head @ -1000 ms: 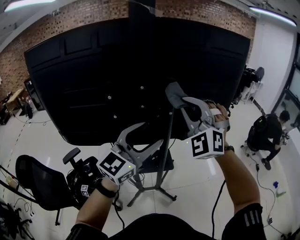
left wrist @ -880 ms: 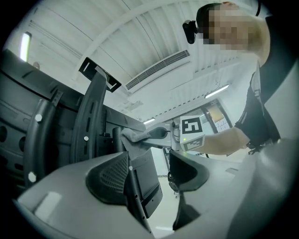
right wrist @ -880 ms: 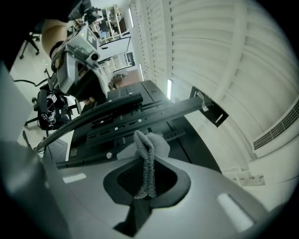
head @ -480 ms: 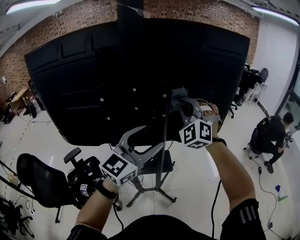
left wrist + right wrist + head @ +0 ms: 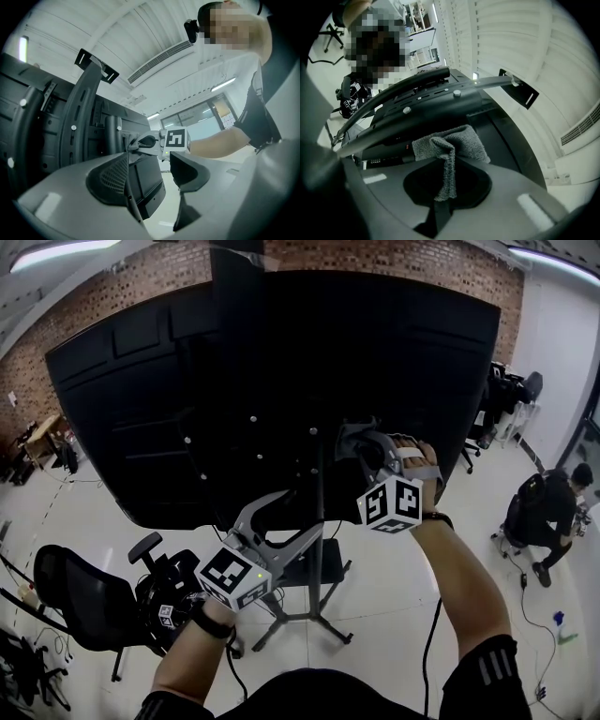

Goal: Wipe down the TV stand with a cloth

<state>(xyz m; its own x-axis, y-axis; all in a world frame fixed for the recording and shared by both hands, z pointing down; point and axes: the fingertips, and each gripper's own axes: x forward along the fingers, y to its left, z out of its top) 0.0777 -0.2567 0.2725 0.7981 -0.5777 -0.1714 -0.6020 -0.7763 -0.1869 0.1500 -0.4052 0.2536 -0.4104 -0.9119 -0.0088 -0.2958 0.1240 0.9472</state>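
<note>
- Standing at the far left of the head view, a black office chair on castors [image 5: 77, 607] is on the pale glossy floor [image 5: 394, 596], well apart from the work.
- The left gripper [image 5: 306, 514], a grey two-jaw tool with a black-and-white marker cube [image 5: 232, 577], is held low, in front of the stand's lower half. In the left gripper view its jaws [image 5: 150, 174] are spread, with clear space between the pads. A thin dark rod of the stand passes just beside the mesh-faced pad. Whether they touch cannot be told.
- The black metal TV stand [image 5: 319, 563] rises from splayed feet on the floor to the rear of a large black flat-screen television [image 5: 169, 409], which fills the upper head view. A small dark shelf is fixed partway up the pole.
- The grey terry cloth [image 5: 454, 140] is pinched between the pressed-together jaws of the right gripper [image 5: 444, 180]. One fold hangs down between the pads, and the rest spreads forward onto the dark mounting hardware behind the screen.
- In the head view the right gripper [image 5: 354, 442] is raised just right of the pole, with the cloth [image 5: 349, 435] at its tip. The left gripper view shows the cloth [image 5: 132, 143] against a black upright column [image 5: 110, 136].
- At the far right, a person in dark clothing [image 5: 548, 512] sits near the white wall.
</note>
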